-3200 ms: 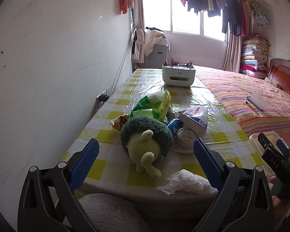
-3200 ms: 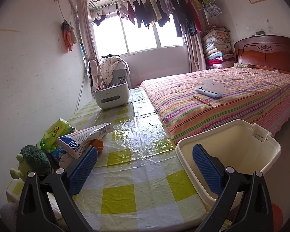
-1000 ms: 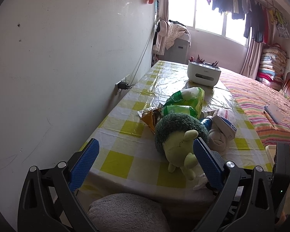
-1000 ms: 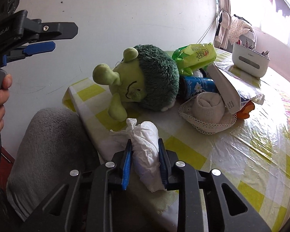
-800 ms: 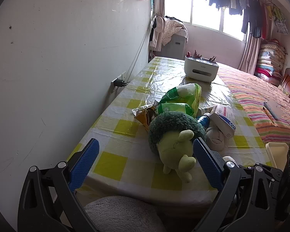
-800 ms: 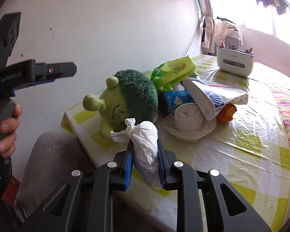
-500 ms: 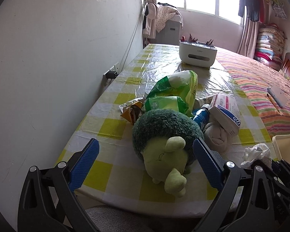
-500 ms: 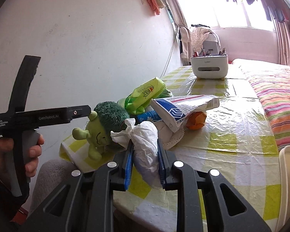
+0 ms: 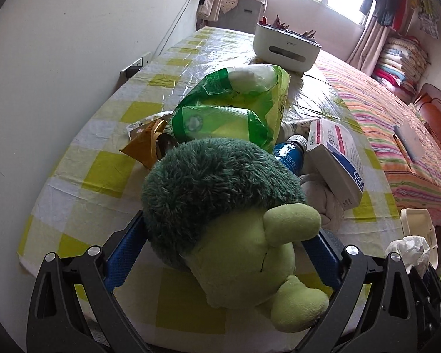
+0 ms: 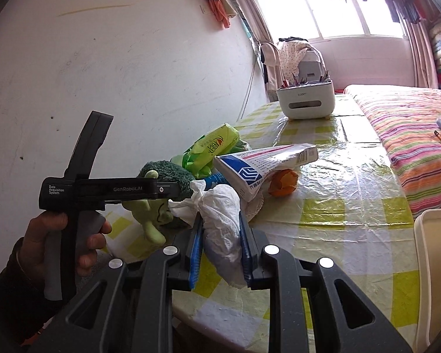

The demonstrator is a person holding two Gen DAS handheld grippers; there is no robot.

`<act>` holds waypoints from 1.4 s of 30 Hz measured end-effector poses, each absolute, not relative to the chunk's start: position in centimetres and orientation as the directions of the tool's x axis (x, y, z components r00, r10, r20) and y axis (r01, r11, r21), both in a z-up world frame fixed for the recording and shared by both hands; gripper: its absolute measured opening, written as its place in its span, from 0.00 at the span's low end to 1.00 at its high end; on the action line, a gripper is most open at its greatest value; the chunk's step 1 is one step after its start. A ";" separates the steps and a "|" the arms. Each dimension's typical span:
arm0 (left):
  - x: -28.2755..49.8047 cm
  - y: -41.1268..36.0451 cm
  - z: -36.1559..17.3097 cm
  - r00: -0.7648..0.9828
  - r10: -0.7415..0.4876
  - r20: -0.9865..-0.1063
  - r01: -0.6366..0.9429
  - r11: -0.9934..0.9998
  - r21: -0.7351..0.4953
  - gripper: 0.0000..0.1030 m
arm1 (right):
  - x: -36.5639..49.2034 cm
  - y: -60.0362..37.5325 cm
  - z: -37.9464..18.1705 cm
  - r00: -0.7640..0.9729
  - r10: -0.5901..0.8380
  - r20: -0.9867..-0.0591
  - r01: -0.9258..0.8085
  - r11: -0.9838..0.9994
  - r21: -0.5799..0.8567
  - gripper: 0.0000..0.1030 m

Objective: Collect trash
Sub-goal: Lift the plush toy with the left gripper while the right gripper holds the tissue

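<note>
"Was any lettering legible?"

"The side of the left gripper [image 10: 161, 189], seen from the right wrist, carried 'GenRobot.AI', and its rear block read 'Data Acquisition System'."

"Anything on the table's things?"

"The white box [image 10: 264, 164] bore a blue emblem and Chinese characters too small to make out. The green pack [image 10: 214, 145] had a red mark with unreadable lettering. The white caddy [image 9: 288, 47] at the far edge showed a faint brand, illegible."
</note>
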State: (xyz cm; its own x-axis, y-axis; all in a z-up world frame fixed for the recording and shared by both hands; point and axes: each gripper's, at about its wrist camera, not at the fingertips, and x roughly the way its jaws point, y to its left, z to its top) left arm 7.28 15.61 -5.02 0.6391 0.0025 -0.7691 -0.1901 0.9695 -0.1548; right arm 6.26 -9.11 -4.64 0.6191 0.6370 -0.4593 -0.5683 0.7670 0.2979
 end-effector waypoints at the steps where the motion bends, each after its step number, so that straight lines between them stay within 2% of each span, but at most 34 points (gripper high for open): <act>1: 7.3 15.6 -5.0 0.647 0.012 -0.763 -0.202 0.967 -0.156 0.94 | 6.3 -9.2 -4.6 0.623 0.635 -0.457 -0.564 0.770 0.299 0.21; 5: 7.6 15.1 -5.0 0.669 0.037 -0.742 -0.212 0.967 -0.142 0.91 | 6.3 -9.7 -4.6 0.635 0.629 -0.448 -0.548 0.776 0.313 0.21; 7: 7.4 14.7 -5.0 0.683 0.048 -0.729 -0.201 0.972 -0.125 0.82 | 6.1 -10.0 -4.5 0.642 0.627 -0.441 -0.540 0.778 0.322 0.21; 10: 6.7 14.2 -4.7 0.707 0.064 -0.704 -0.189 0.977 -0.101 0.74 | 5.8 -10.4 -4.3 0.657 0.621 -0.428 -0.528 0.784 0.326 0.21; 13: 5.9 13.3 -4.4 0.735 0.066 -0.675 -0.156 0.985 -0.074 0.72 | 5.5 -10.8 -4.0 0.672 0.615 -0.412 -0.516 0.788 0.335 0.21; 22: 3.2 10.8 -2.4 0.841 0.069 -0.536 -0.113 0.992 -0.050 0.71 | 5.4 -12.9 -3.2 0.726 0.580 -0.369 -0.459 0.809 0.368 0.21; 27: 2.8 8.9 -1.7 0.872 0.043 -0.488 -0.073 0.996 -0.043 0.71 | 5.0 -14.3 -2.6 0.768 0.540 -0.345 -0.412 0.828 0.379 0.21; 33: 3.2 6.5 -1.3 0.876 -0.017 -0.482 -0.009 0.999 -0.052 0.71 | 4.8 -16.3 -2.2 0.816 0.471 -0.334 -0.337 0.858 0.387 0.21; 42: 4.2 1.7 0.9 0.880 -0.123 -0.459 0.115 0.992 -0.047 0.72 | 4.6 -19.9 -1.7 0.897 0.266 -0.354 -0.122 0.917 0.379 0.21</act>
State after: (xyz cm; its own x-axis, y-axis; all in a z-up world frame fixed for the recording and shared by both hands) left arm 4.16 1.74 0.87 0.8801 -0.1232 -0.4586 0.1146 0.9923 -0.0467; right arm 4.57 -19.88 -1.72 0.8967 0.2656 -0.3541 -0.1220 0.9172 0.3792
